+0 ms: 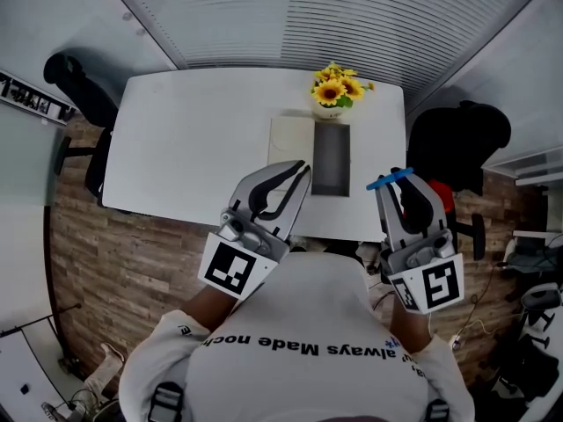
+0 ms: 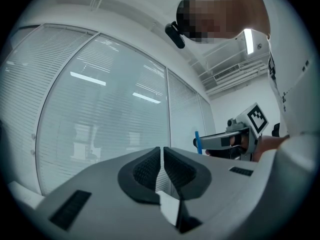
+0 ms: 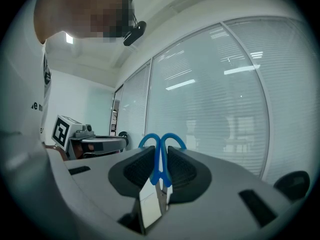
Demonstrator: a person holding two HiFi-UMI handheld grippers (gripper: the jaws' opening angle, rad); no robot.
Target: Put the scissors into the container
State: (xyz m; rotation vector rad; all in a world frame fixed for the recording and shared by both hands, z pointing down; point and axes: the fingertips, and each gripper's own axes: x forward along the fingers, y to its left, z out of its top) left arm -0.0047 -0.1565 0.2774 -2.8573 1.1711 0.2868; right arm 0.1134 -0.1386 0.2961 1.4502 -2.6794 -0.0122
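- scissors [image 3: 161, 156]: clamped between the pads of the right hand-held gripper [image 3: 160, 160], held up in the air at the person's right, well apart from the container [image 1: 332, 159].
- Only the blue handle loops show above the jaws. The blades are mostly hidden between the pads, and in the head view just a blue strip is visible.
- left hand-held gripper [image 2: 162, 156]: jaws almost together with nothing between them, raised above the near edge of the white surface [image 1: 193, 139].
- The container lies on the surface. Its inside is dark and cannot be made out.
- sunflowers [image 1: 335, 88] stand just beyond its far end.
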